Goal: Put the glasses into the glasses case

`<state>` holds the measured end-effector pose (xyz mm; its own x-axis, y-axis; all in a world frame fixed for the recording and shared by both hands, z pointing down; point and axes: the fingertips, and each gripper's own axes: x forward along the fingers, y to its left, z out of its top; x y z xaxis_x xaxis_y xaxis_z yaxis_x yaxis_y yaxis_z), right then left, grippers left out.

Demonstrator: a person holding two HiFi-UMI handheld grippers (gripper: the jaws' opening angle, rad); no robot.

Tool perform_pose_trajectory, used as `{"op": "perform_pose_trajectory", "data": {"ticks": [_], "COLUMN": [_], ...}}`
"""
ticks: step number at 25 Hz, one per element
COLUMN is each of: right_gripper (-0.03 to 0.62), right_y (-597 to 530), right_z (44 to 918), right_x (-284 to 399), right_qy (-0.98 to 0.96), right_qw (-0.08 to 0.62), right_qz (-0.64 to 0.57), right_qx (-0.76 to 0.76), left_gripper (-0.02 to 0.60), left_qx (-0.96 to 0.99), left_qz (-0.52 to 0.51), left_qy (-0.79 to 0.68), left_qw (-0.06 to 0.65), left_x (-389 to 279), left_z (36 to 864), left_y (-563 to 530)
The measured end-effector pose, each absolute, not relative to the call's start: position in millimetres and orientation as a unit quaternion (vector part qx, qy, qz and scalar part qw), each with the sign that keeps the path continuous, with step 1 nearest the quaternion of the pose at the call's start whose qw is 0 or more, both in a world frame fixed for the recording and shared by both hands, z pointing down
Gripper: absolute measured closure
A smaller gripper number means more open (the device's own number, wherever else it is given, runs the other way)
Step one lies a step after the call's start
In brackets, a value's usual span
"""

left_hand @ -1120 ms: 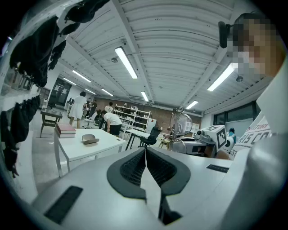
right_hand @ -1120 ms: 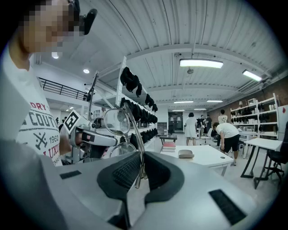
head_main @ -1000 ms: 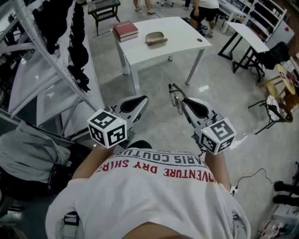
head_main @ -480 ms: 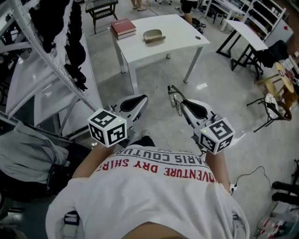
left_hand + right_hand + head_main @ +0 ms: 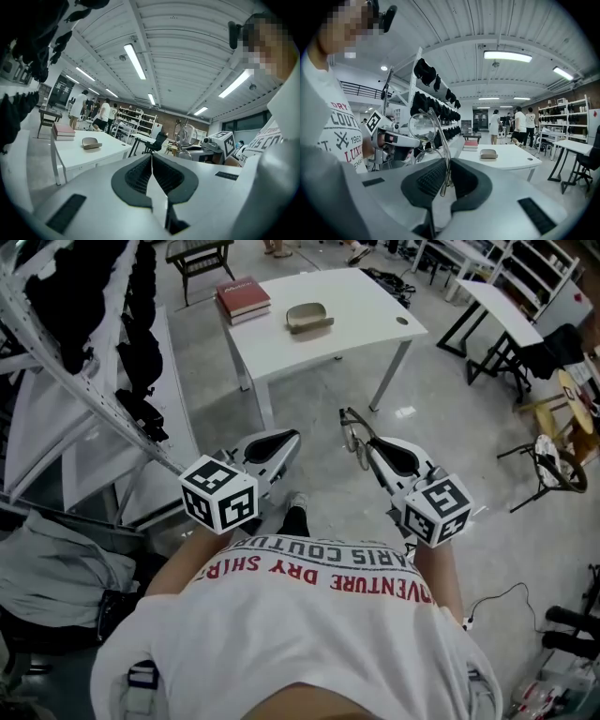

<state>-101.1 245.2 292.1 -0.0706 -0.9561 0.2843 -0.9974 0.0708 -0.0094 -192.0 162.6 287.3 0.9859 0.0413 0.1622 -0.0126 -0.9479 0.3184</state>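
Observation:
My right gripper (image 5: 367,448) is shut on a pair of thin-framed glasses (image 5: 352,432), which stick out past its tip over the floor. In the right gripper view the glasses (image 5: 430,133) stand upright between the dark pads, lenses to the left. The left gripper (image 5: 289,440) is shut with nothing in it; in its own view the gripper (image 5: 151,158) shows its pads meeting. A beige glasses case (image 5: 309,317) lies on the white table (image 5: 366,306) ahead, also seen as the case (image 5: 488,153) and the case (image 5: 91,143). Both grippers hang well short of the table.
Red books (image 5: 242,299) lie on the table's far left end. A metal rack with dark items (image 5: 103,352) stands to the left. More tables (image 5: 506,315) and a stool (image 5: 553,460) are on the right. Several people (image 5: 520,124) stand beyond the table.
Both grippers and the person have moved forward toward the white table, which sits a little nearer in view. The glasses stay clamped in the right gripper.

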Motion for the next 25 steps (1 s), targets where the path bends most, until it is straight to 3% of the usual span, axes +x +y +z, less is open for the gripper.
{"op": "perform_pose_trajectory", "data": {"ticks": [25], "right_gripper": [0.551], "right_y": [-2.2], "right_z": [342.3], "right_x": [86.3], "right_qy": [-0.716], "right_qw": [0.144], "right_qz": [0.171], "right_qx": [0.662], "left_gripper": [0.552], "left_qx": [0.966], "left_qz": [0.124], "left_qy": [0.004], "left_qw": [0.228], "left_x": [-1.0], "left_z": [339.5], "left_y": [-91.0]}}
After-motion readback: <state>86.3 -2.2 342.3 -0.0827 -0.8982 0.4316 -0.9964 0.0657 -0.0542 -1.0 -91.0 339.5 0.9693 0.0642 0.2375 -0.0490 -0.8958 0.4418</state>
